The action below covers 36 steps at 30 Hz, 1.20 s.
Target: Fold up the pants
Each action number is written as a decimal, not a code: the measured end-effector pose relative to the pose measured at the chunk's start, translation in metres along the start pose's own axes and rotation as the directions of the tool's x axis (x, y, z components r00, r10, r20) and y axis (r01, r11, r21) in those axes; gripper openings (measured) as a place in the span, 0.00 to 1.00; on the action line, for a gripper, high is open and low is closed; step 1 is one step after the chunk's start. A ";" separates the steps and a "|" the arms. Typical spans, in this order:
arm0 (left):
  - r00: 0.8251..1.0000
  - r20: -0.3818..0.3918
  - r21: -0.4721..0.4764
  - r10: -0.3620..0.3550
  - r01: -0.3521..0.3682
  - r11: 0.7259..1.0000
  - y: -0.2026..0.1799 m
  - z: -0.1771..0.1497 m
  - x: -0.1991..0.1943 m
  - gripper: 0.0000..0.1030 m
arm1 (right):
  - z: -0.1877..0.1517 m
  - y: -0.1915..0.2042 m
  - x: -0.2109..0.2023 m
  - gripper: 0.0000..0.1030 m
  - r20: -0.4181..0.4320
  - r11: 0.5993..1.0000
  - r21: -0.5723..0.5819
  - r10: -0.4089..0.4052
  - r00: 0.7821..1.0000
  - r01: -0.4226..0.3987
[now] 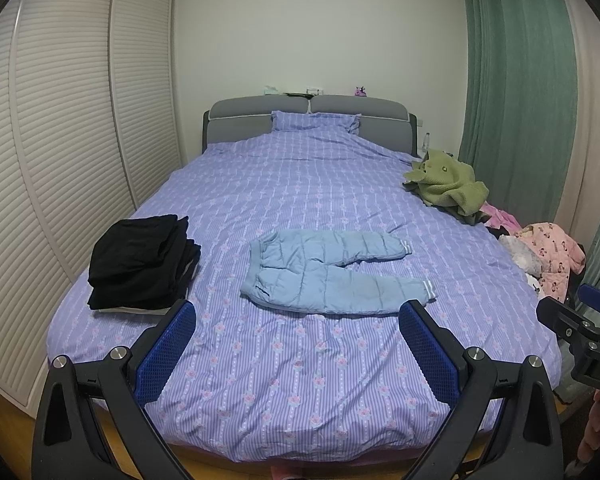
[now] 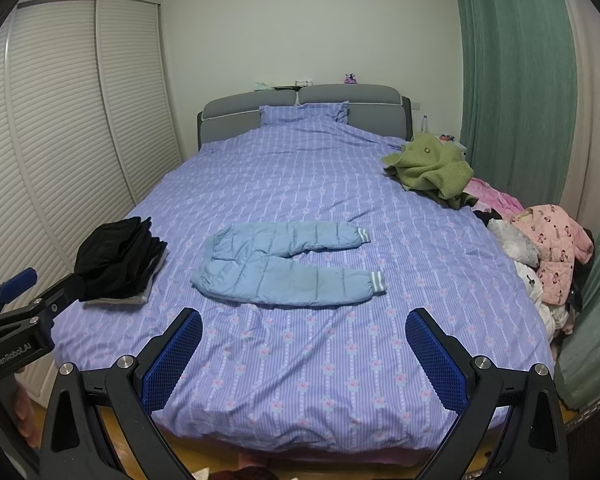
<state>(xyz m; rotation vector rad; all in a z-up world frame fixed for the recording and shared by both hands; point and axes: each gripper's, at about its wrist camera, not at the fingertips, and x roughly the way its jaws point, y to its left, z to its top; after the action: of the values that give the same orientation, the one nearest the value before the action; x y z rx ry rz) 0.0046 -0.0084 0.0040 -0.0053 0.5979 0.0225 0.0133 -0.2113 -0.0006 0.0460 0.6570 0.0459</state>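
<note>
Near strip: the purple striped, flower-printed bed cover (image 1: pixel 300 380) lies bare but wrinkled between the bed's foot edge and the light blue padded pants (image 1: pixel 332 276); both open grippers hang over it.
Left flank: a stack of folded black garments (image 1: pixel 140 264) sits near the pants' waistband, a bare gap between them.
Far side: open cover runs beyond the pants up to the purple pillow (image 1: pixel 314 120).
Right flank: a crumpled olive-green knit garment (image 2: pixel 432 168) and a heap with a pink printed padded jacket (image 2: pixel 552 252) crowd the right edge, well apart from the pants' striped cuffs.
Left wall: white louvred wardrobe doors (image 1: pixel 60 160) close beside the bed.
</note>
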 end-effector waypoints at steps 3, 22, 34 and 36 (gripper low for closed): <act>1.000 -0.001 0.005 0.002 -0.002 1.000 -0.002 0.002 0.002 1.00 | 0.001 0.000 0.001 1.00 -0.001 1.000 0.002 -0.002 1.000 0.002; 0.998 -0.059 0.015 0.022 -0.021 1.000 0.012 0.015 0.048 1.00 | 0.014 0.008 0.046 1.00 -0.056 1.000 0.016 -0.007 0.998 0.008; 0.972 -0.232 0.027 0.022 -0.017 0.999 0.055 0.021 0.186 1.00 | 0.015 0.007 0.156 1.00 -0.193 0.988 0.102 -0.097 0.976 0.119; 0.966 -0.257 0.027 0.013 -0.006 1.000 0.062 0.023 0.210 1.00 | 0.015 0.006 0.177 1.00 -0.212 0.981 0.122 -0.121 0.970 0.149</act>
<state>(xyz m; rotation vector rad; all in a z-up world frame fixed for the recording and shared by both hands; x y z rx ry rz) 0.1900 0.0578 -0.0953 0.0200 0.8581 0.0238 0.1623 -0.1960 -0.0961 0.1306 0.8665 -0.1285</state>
